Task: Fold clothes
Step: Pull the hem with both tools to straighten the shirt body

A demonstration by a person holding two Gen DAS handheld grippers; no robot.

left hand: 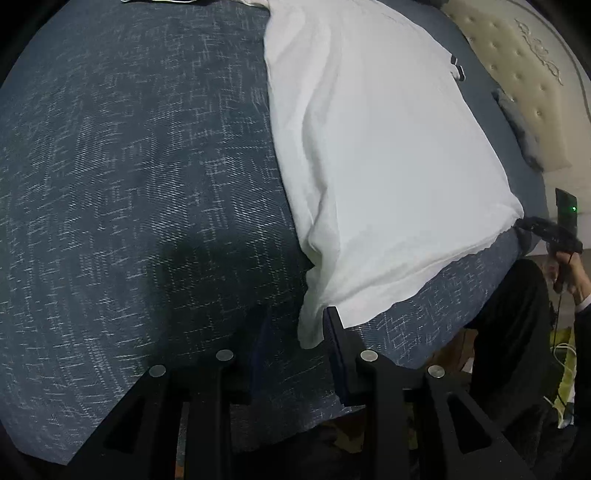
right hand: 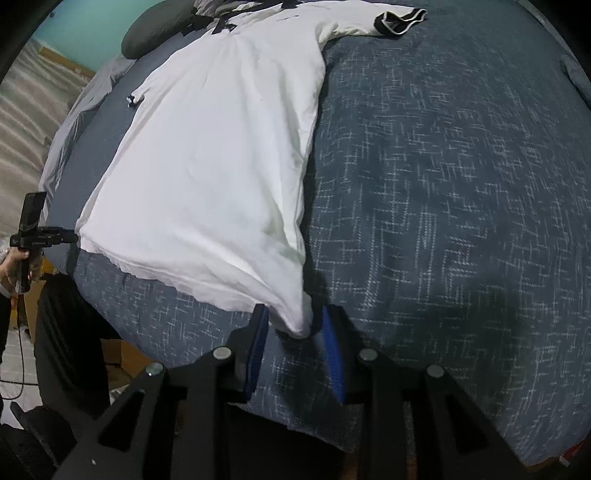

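Left gripper point(left hand: 291, 328): fingers stand narrowly apart, pointing steeply down at the bed. The lower left corner of the white cotton short-sleeved shirt point(left hand: 369, 147) hangs in the gap; one fold touches the inner face of the right-hand finger, but the pads do not press it. Not gripped.

Right gripper point(right hand: 293, 325): same picture, mirrored. Blue-padded fingers point(right hand: 332, 350) parted a little, the shirt's other hem corner lying loose between them on the cover, no pinch visible.

Judgement: both corners sit between slack fingers because the hem is being laid down square. With one gripper at each corner, the bottom edge runs taut and fairly straight between them, parallel to the near edge of the bed.

Outward: the shirt lies flat and lengthwise on the dark blue bedspread with white cross-hatch flecks point(right hand: 443, 184), hem nearest the person, collar at the far end. One black-trimmed sleeve point(right hand: 400, 18) is spread out sideways; the other sleeve's cuff shows small at the opposite edge. The body is smooth, with light creases near the hem corners.

Far end: a cream tufted headboard point(left hand: 524, 74), and a dark grey pillow point(right hand: 155, 29) beside the collar.

Status: the garment looks spread and unfolded; no fold made yet.
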